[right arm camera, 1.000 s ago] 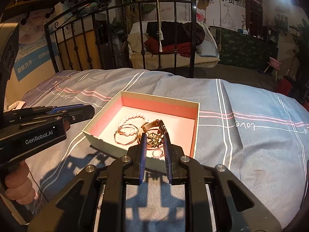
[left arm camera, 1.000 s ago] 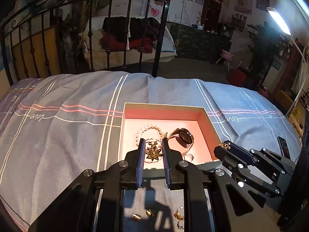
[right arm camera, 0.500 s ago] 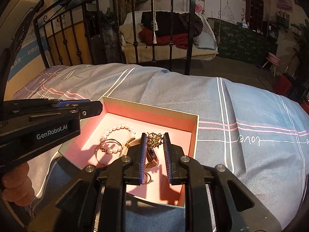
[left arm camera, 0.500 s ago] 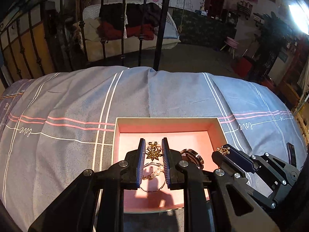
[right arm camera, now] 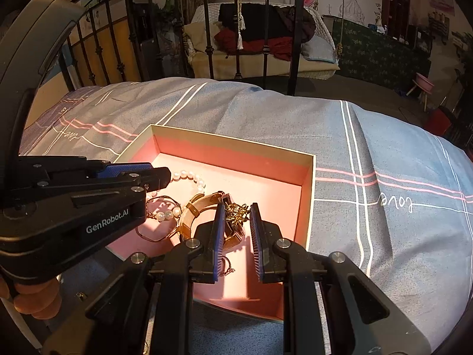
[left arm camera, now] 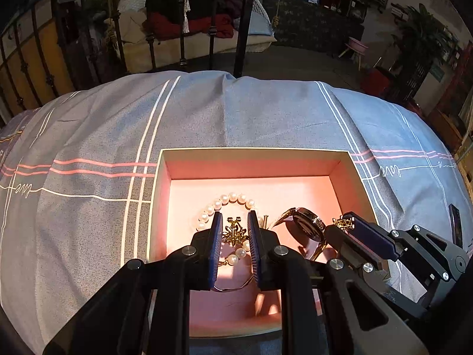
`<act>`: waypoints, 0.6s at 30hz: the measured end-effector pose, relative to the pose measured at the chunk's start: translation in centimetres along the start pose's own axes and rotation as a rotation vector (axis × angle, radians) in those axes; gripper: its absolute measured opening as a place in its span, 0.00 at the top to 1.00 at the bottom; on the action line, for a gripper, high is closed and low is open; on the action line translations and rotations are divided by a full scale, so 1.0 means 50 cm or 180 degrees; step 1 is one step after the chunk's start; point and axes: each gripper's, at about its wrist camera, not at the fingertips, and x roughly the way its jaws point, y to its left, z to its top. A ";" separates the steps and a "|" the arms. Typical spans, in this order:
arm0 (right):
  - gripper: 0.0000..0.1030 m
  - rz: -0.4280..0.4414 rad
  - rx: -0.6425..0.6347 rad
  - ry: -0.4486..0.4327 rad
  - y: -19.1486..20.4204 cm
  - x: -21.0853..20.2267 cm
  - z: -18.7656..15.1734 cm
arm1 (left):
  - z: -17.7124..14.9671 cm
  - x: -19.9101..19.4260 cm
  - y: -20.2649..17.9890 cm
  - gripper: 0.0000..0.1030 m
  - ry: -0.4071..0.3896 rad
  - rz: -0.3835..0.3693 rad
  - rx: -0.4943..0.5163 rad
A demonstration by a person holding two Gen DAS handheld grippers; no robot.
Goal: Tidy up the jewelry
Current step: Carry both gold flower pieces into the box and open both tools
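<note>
Two gold brooches held over the pink box, each at risk of snagging on release.

Left brooch [left arm camera: 235, 232] pinched in narrowly parted jaws of left gripper [left arm camera: 235, 247] above pearl bracelet [left arm camera: 224, 204], mid-box [left arm camera: 251, 155]; right brooch [right arm camera: 236, 211] likewise clamped by right gripper [right arm camera: 238, 238] over watch [right arm camera: 201, 207] near right wall. Could catch on ribbed pads or tangle with the pearls. Both angled down.
</note>
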 end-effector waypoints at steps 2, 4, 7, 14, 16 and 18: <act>0.82 0.0004 -0.0006 0.0011 -0.001 0.003 -0.001 | -0.002 0.003 -0.001 0.84 0.0018 0.0010 0.0013; 0.82 0.0002 -0.0010 0.0014 0.002 0.005 -0.002 | -0.003 0.006 -0.001 0.84 0.0031 0.0015 0.0016; 0.82 -0.0001 -0.0028 0.0028 0.005 0.007 -0.005 | -0.005 0.012 0.000 0.84 0.0057 0.0024 0.0018; 0.82 -0.0025 -0.0074 0.0067 0.012 0.016 -0.007 | -0.010 0.023 0.000 0.84 0.0098 0.0048 0.0022; 0.82 -0.0025 -0.0071 0.0072 0.013 0.016 -0.008 | -0.011 0.024 0.000 0.84 0.0103 0.0063 0.0033; 0.82 -0.0037 -0.0090 0.0075 0.014 0.014 -0.007 | -0.012 0.023 -0.002 0.83 0.0090 0.0066 0.0051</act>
